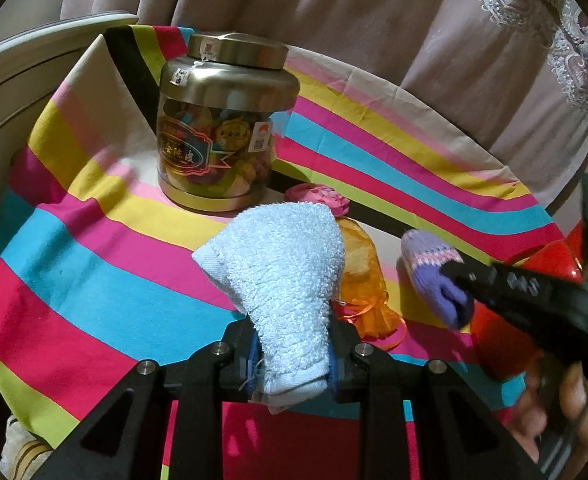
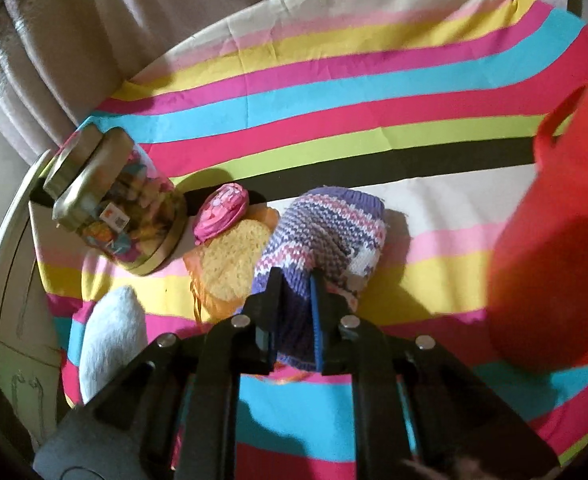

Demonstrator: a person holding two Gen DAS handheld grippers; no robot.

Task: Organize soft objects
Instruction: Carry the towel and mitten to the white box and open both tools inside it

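My left gripper [image 1: 291, 354] is shut on a light blue terry cloth [image 1: 281, 276] and holds it up above the striped tablecloth [image 1: 93, 280]. The cloth also shows in the right wrist view [image 2: 111, 340]. My right gripper [image 2: 296, 300] is shut on a purple, pink and white knitted piece [image 2: 326, 236]; it also shows in the left wrist view [image 1: 434, 272]. An orange mesh pouch [image 2: 229, 268] with a yellow sponge inside and a pink scrunched item [image 2: 221, 212] lie between the two grippers.
A clear jar with a gold lid [image 1: 221, 120], full of wrapped sweets, stands at the back left. A red bucket with a handle [image 2: 562, 220] stands at the right. Beige curtains [image 1: 334, 8] hang behind the table. The white table edge [image 2: 1, 280] is at the left.
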